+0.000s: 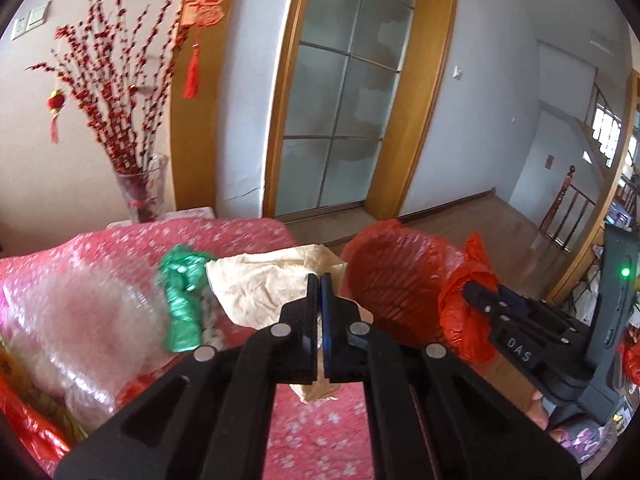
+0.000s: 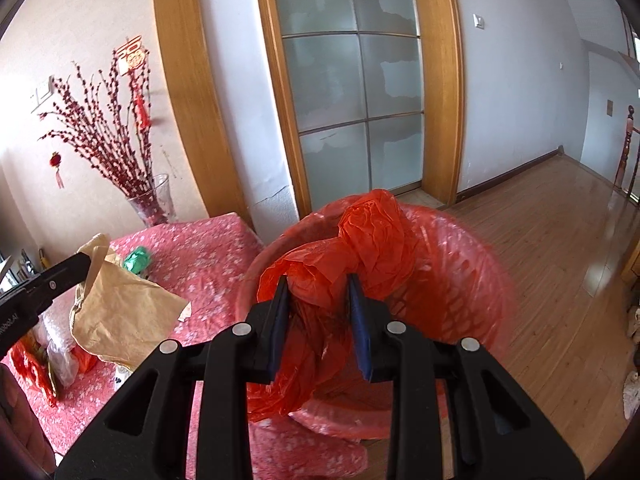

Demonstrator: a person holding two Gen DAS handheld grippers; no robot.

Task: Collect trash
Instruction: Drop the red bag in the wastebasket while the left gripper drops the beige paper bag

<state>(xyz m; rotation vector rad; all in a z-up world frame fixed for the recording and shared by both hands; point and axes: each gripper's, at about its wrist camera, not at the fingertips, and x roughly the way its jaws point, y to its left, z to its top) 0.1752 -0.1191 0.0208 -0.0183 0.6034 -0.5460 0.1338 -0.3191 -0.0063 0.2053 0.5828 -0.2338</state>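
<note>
A crumpled sheet of tan, creased paper (image 2: pixel 128 308) hangs off the pink table, pinched at one edge by the left gripper (image 1: pixel 321 280), whose black jaws are pressed together on it with no gap showing. The sheet is thin, matte and wrinkled, roughly four-sided with soft folds; in the right wrist view it droops from its gripped upper corner down and to the right, its long axis slanting that way. Just beyond it on the table lies a small wad of shiny green foil-like wrapper (image 1: pixel 182 298), twisted and glossy. To the paper's right stands a round red plastic basket (image 2: pixel 472 280) lined with a thin, translucent red plastic bag (image 2: pixel 360 240), its film bunched and crinkled. The right gripper (image 2: pixel 318 284) holds a gathered fold of that bag between its blue-padded jaws, which stand partly apart around the bunched film. The table carries a pink cloth with small white blossoms (image 1: pixel 248 236) and clear bubble wrap (image 1: pixel 80 300) on the left. A glass vase of red-berried branches (image 1: pixel 140 188) stands behind.
</note>
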